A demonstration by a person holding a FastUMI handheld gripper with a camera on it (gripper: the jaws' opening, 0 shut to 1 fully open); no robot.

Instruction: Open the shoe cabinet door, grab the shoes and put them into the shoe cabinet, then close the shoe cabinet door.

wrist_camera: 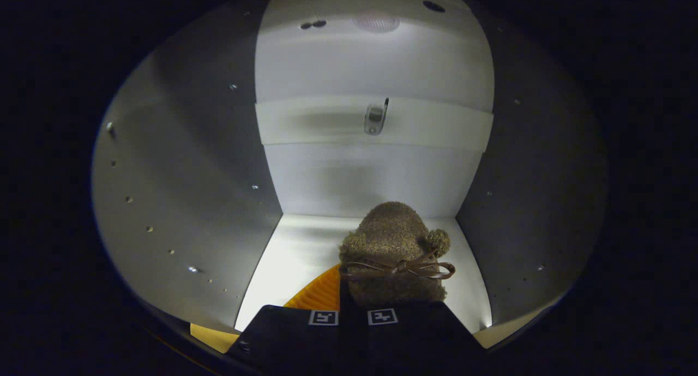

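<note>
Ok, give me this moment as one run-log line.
stage: placing shoe | tongs: closed on fuzzy shoe | shoe: inside cabinet, toe toward back wall | orange sole visible beside tongs | door: open

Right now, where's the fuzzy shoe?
Gripper view: the fuzzy brown shoe is inside the shoe cabinet, over its white floor near the back wall, held just ahead of the tool, whose fingers sit close together on it.

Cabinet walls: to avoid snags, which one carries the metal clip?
The back wall, beyond the shoe just ahead of the gripper: its rail bears the clip; the left wall and right wall show just small holes.
</note>
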